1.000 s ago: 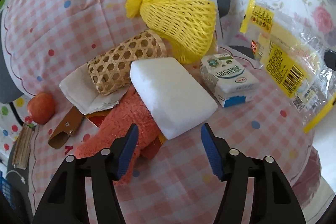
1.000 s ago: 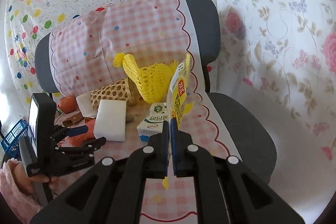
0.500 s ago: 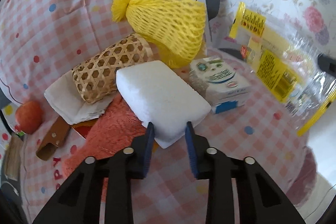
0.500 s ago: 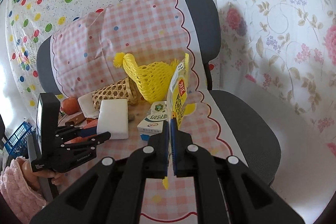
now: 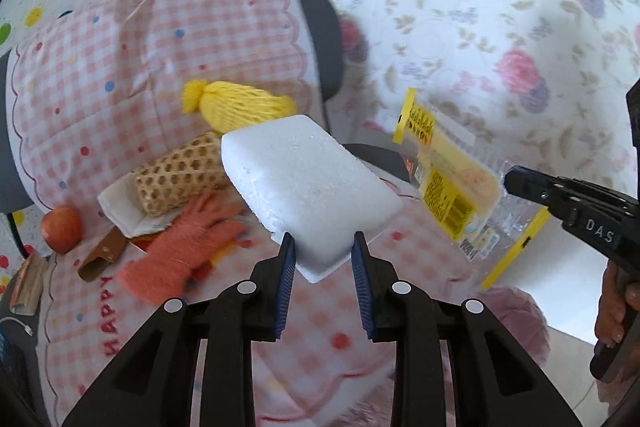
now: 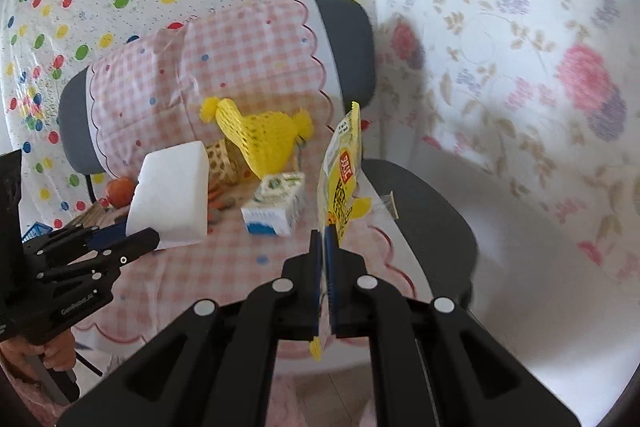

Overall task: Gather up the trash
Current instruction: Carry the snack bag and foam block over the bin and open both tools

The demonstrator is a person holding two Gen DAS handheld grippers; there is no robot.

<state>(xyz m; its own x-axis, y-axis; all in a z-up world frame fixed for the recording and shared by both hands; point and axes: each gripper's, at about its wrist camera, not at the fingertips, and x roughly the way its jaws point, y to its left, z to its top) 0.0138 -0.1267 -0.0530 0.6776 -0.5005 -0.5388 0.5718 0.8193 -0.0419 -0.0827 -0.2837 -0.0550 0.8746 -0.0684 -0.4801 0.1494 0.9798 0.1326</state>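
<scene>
two pieces of trash ride above the chair seat: your left gripper pinches the foam block, your right gripper clamps the yellow wrapper; keep both squeezes steady while carrying.

Black gripper arms, blue pads, silver screws.

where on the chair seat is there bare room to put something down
Bare checked cloth lies along the seat's near edge, in front of the milk carton. The back is crowded: yellow foam net, woven basket, orange glove, apple.
</scene>
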